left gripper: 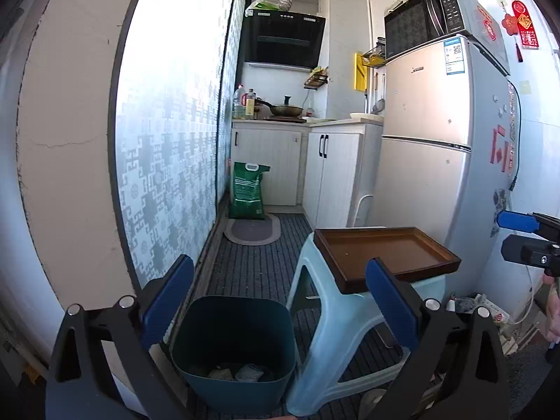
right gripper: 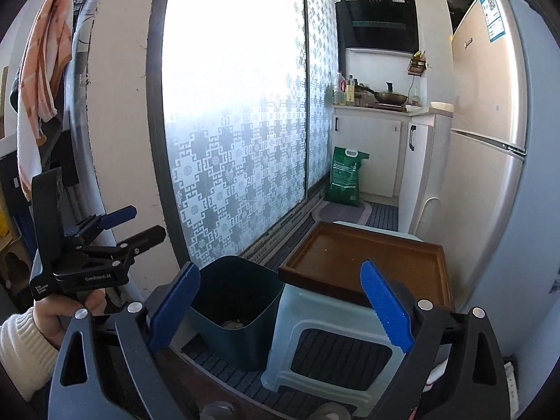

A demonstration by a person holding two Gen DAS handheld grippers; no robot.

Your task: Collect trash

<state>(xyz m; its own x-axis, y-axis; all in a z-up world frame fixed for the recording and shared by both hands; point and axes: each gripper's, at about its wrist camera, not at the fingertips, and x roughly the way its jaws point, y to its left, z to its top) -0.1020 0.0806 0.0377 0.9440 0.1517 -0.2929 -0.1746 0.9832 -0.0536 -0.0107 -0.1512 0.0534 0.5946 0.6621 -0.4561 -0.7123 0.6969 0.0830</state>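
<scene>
A dark teal trash bin (left gripper: 234,346) stands on the floor by the window wall, with crumpled pale trash (left gripper: 238,372) at its bottom; it also shows in the right wrist view (right gripper: 234,301). A brown tray (left gripper: 381,255) lies bare on a pale blue plastic stool (left gripper: 336,329), also in the right wrist view (right gripper: 367,266). My left gripper (left gripper: 280,301) is open and empty above the bin and stool. My right gripper (right gripper: 280,301) is open and empty, back from the bin. The left gripper also shows at the left of the right wrist view (right gripper: 140,224).
A fridge (left gripper: 430,133) with a microwave (left gripper: 430,17) on top stands right of the stool. A patterned glass door (right gripper: 238,112) lines the left. A green sack (left gripper: 248,190) and a mat (left gripper: 252,231) lie before the white cabinets (left gripper: 301,164). A power strip (left gripper: 486,309) lies by the fridge.
</scene>
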